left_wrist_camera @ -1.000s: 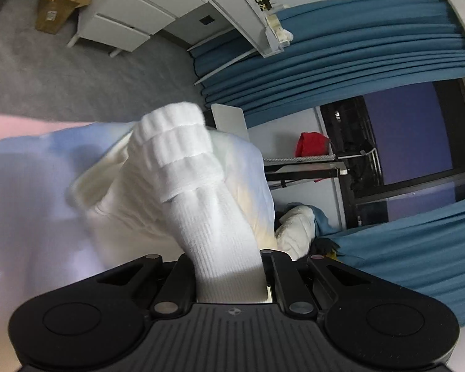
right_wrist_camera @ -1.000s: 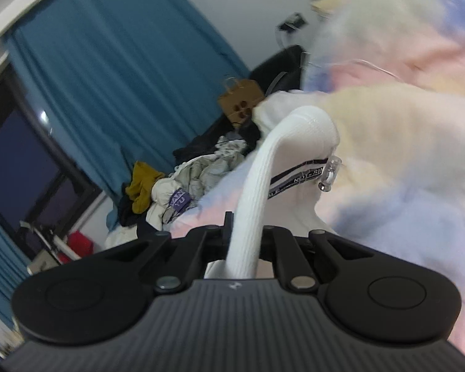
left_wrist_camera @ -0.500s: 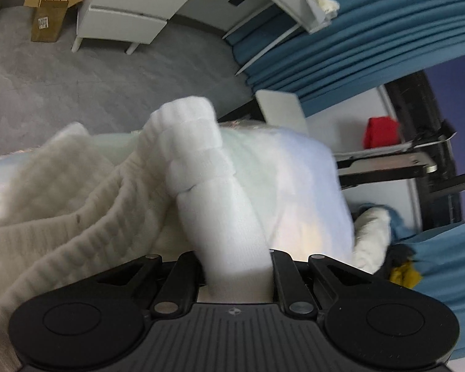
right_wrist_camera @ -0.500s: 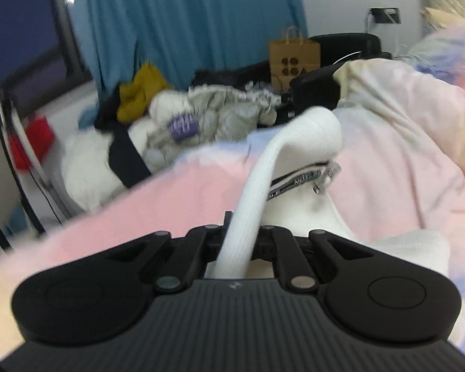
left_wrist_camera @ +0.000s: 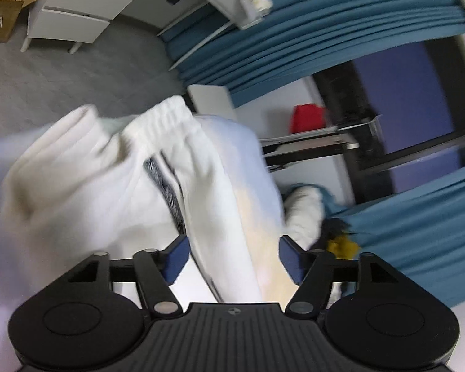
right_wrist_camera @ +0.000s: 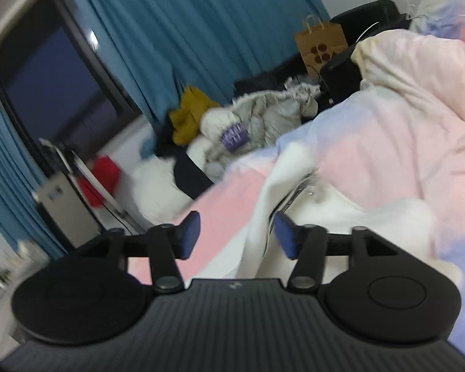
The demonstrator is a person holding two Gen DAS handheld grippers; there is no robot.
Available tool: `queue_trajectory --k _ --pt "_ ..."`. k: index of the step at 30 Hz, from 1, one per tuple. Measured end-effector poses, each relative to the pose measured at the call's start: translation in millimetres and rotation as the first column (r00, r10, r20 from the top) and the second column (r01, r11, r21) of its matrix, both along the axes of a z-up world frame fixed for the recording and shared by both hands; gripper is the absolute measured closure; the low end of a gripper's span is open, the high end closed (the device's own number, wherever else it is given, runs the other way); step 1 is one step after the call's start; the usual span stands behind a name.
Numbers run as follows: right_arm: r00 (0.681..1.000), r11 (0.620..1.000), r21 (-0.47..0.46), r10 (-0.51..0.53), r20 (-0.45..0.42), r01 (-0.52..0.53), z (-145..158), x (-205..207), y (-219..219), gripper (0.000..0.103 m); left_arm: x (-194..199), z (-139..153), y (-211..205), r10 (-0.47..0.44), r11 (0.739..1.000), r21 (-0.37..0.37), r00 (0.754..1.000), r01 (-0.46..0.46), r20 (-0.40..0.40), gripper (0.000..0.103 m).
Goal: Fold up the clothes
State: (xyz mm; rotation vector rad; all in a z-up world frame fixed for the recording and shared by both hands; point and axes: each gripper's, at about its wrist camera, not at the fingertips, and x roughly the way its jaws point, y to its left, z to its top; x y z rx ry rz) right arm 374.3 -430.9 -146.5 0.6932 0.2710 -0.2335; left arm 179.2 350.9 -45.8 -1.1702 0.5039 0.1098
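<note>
Left wrist view: the white garment (left_wrist_camera: 114,186) lies heaped on the pastel bedding (left_wrist_camera: 3,167), its ribbed elastic band (left_wrist_camera: 167,114) uppermost and a grey striped trim (left_wrist_camera: 166,186) running down the fold. The cloth looks soft, light and limp — it will sag and slide unless taken at a firm edge, so the ribbed band or a hem corner is judged the best hold. The left tool (left_wrist_camera: 234,259) has just been opening; its blue pads (left_wrist_camera: 177,255) now stand spread, with a fold of the garment between them but not pressed, as far as the blur allows.

Right wrist view: the same garment (right_wrist_camera: 341,217) rests on the pink-and-blue bedding (right_wrist_camera: 387,142), a clothes pile (right_wrist_camera: 257,121) beyond it. The right tool (right_wrist_camera: 237,235) has likewise just been opening — pads apart, white cloth lying between them, just beside the right-hand pad (right_wrist_camera: 286,237); no pinch is evident. Both holds are judged released.
</note>
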Motion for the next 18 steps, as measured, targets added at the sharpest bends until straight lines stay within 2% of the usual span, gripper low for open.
queue_trajectory --k 1,3,5,8,11,13,16,18 --pt "1.0 1.0 0.027 -0.012 0.011 0.012 0 -15 -3 0.045 -15 -3 -6 0.011 1.0 -0.012 1.0 -0.011 0.006 0.023" --pt "0.999 0.994 0.103 -0.044 0.024 0.042 -5 -47 -11 0.045 -42 -16 -17 0.047 0.997 -0.056 0.999 -0.048 -0.02 0.022" --pt "0.997 0.979 0.194 -0.07 0.023 0.064 -16 -75 -22 0.045 -65 -35 -23 0.072 0.988 -0.132 0.995 -0.08 -0.067 0.022" --pt "0.995 0.948 0.305 -0.09 -0.03 0.095 -37 -103 -39 0.045 -86 -65 -25 0.091 0.949 -0.288 0.985 -0.131 -0.147 0.021" --pt "0.994 0.908 0.405 -0.083 -0.071 0.105 -62 -117 -52 0.045 -87 -86 -23 0.11 0.921 -0.351 0.978 -0.167 -0.175 0.021" --pt "0.994 0.883 0.46 -0.059 -0.088 0.093 -76 -115 -57 0.045 -74 -94 -21 0.097 0.921 -0.36 0.981 -0.152 -0.166 0.021" --pt "0.998 0.854 0.518 -0.027 -0.063 0.056 -91 -102 -60 0.046 -60 -104 -23 0.105 0.928 -0.339 0.981 -0.157 -0.164 0.021" --pt "0.998 0.851 0.523 -0.02 -0.055 0.046 -98 -89 -59 0.046 -48 -108 -23 0.11 0.935 -0.32 0.984 -0.149 -0.137 0.021"
